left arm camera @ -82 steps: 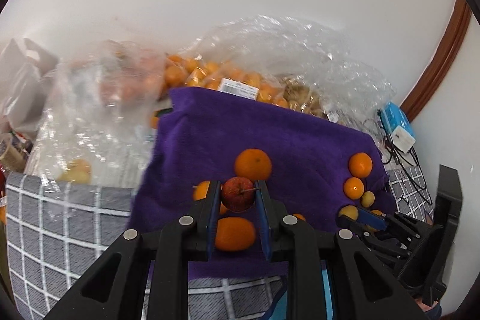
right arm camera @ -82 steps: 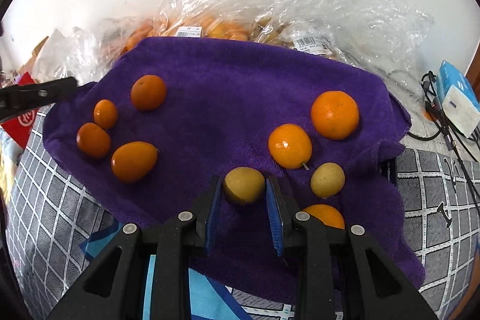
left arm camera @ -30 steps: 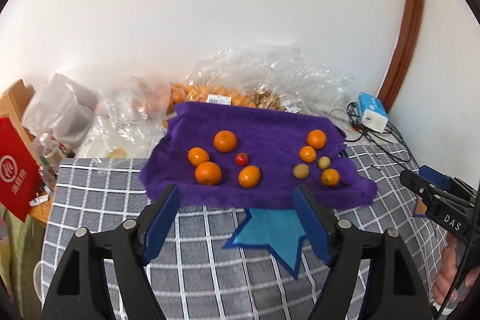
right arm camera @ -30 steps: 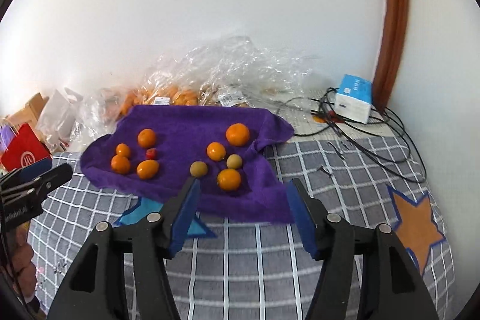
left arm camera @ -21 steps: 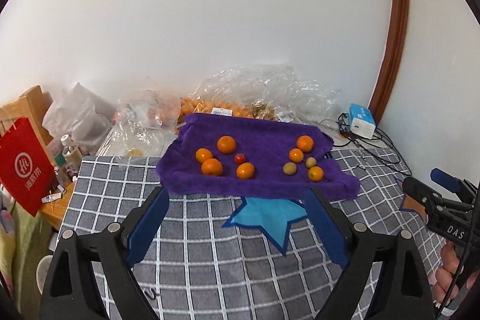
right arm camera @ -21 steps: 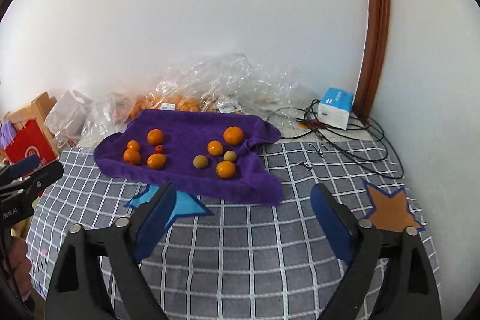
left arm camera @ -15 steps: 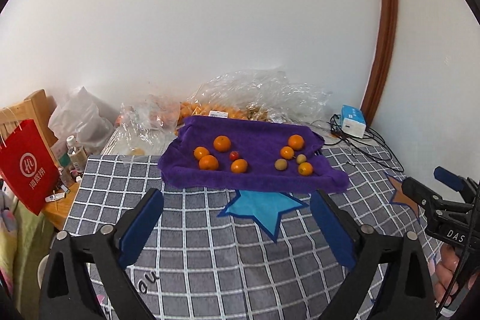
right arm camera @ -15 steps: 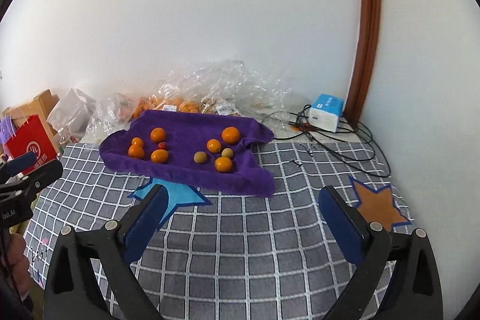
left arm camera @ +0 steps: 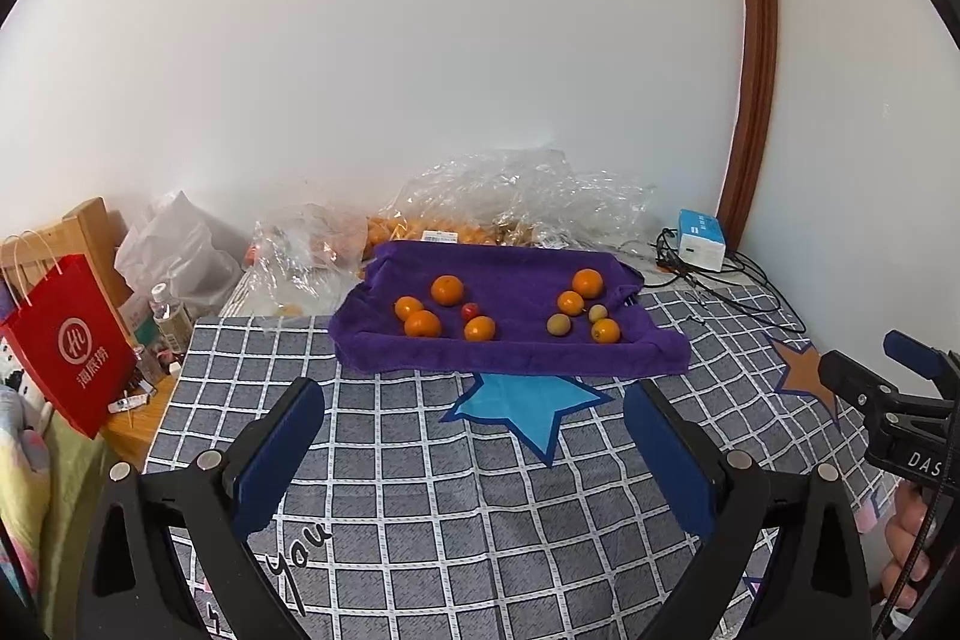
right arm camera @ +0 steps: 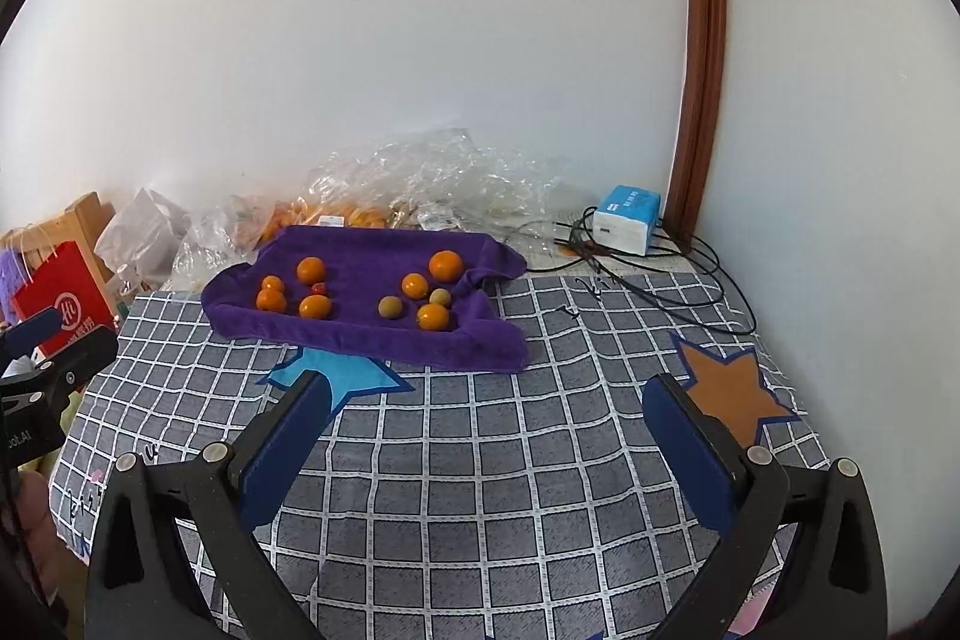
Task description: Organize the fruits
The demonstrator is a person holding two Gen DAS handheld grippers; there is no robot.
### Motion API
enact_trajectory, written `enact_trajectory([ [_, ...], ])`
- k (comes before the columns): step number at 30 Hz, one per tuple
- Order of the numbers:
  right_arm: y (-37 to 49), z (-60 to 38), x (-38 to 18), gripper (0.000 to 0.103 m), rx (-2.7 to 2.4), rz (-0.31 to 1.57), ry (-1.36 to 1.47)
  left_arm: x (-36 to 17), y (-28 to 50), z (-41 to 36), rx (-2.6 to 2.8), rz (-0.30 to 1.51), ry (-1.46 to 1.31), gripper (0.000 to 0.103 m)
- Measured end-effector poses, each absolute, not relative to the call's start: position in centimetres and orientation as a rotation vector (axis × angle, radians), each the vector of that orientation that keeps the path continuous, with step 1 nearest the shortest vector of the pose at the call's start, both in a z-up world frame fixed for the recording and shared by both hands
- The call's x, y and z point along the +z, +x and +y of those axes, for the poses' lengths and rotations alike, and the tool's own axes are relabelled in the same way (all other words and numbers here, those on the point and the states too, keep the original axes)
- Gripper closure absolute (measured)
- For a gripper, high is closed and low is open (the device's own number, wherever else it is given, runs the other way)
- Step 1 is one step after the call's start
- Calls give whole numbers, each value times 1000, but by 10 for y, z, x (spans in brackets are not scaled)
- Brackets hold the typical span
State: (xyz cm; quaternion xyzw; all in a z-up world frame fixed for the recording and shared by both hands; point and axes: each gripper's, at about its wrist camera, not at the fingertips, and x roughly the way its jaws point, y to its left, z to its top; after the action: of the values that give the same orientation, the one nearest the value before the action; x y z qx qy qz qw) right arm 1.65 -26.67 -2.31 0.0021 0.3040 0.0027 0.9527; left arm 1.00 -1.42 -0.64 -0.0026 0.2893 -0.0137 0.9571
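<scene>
A purple towel (left arm camera: 510,358) lies on the grey checked cloth at the far side; it also shows in the right wrist view (right arm camera: 360,334). On its left lie several oranges (left arm camera: 447,290) and a small red fruit (left arm camera: 471,311). On its right lie oranges (left arm camera: 587,282) and two yellow-green fruits (left arm camera: 558,324). My left gripper (left arm camera: 474,436) is open, empty and well back from the towel. My right gripper (right arm camera: 486,436) is open and empty too, equally far back. The right gripper shows in the left wrist view (left arm camera: 888,388), the left gripper in the right wrist view (right arm camera: 54,358).
Clear plastic bags (left arm camera: 516,202) with more oranges lie behind the towel by the wall. A blue-white box (right arm camera: 627,218) and black cables (right arm camera: 660,280) sit at the back right. A red paper bag (left arm camera: 66,340) and bottles stand left of the table. Blue (left arm camera: 528,403) and orange (right arm camera: 729,388) stars mark the cloth.
Both grippers let go of their fruit, the red one and a yellow-green one, opened wide and pulled far back and up from the towel. The fruits stay on the towel.
</scene>
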Motion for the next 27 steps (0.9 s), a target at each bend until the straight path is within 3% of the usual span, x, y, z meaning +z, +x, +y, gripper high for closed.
enact_trajectory([
  [27,16,-271,-22,1,-5,608,-11,-9,8,-15,-28,594,-9,2],
])
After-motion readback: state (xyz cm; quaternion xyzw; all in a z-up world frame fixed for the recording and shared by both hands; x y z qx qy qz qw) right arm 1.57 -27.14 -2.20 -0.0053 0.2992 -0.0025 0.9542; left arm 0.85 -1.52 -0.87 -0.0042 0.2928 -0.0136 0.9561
